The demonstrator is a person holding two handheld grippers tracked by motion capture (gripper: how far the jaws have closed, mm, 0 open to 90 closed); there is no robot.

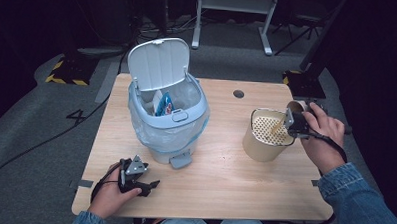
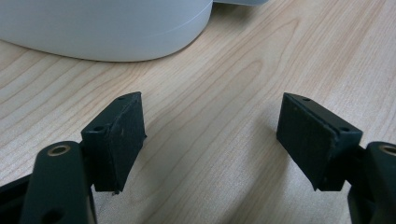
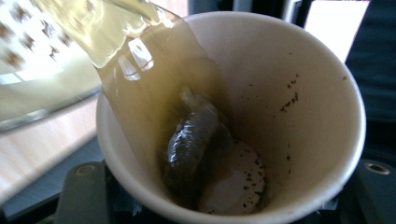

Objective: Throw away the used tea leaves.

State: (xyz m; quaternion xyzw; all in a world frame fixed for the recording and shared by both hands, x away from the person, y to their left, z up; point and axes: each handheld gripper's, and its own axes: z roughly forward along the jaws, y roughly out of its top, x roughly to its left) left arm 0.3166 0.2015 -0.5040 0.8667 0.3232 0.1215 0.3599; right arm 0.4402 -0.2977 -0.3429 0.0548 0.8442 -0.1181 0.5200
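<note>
The right gripper point(image 1: 292, 121) is clamped on a paper cup point(image 3: 261, 116), tipped over, and tea-coloured liquid point(image 3: 154, 88) streams out of the rim ahead of it into the tan strainer bucket point(image 1: 265, 137) just below and in front of its jaws. Inside the cup a dark wet tea bag point(image 3: 191, 140) clings to the wall, with loose tea flecks scattered round it. The cup sits right between the jaws, mouth facing away from the hand. Over at the left gripper point(image 1: 143, 182), the jaws stand wide apart with nothing between them, resting low over the bare tabletop point(image 2: 224, 93). Just ahead of it stands the pale grey pedal bin point(image 1: 169, 116), lid up, with a plastic liner and some rubbish inside.
</note>
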